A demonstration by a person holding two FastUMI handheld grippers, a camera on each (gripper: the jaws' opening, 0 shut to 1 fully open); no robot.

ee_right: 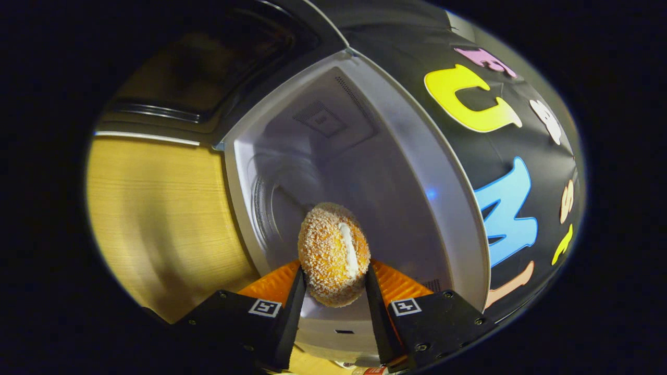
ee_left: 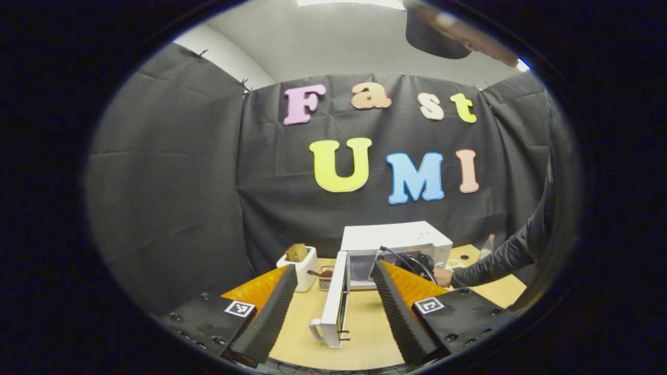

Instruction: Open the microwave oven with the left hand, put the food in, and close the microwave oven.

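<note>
A white microwave [ee_left: 396, 242] sits on a wooden table [ee_left: 365, 333], its door [ee_left: 333, 302] swung wide. The left gripper [ee_left: 333, 281] hangs back, fingers spread. The right gripper [ee_right: 333, 284] pinches a crumb-coated bun [ee_right: 333, 253] between both fingers, at the oven's mouth.

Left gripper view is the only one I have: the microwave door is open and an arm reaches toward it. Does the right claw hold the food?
Observer: Yes. In the right gripper view the right claw is shut on a crumbed bun, with both fingers pressing its sides.
Operator: Where is the bun relative to the oven?
Observer: It is at the mouth of the open cavity, held in the claw and, as far as I can tell, not yet set down.
Operator: Is something already inside?
Observer: I see the turntable, with nothing on the part that shows.
</note>
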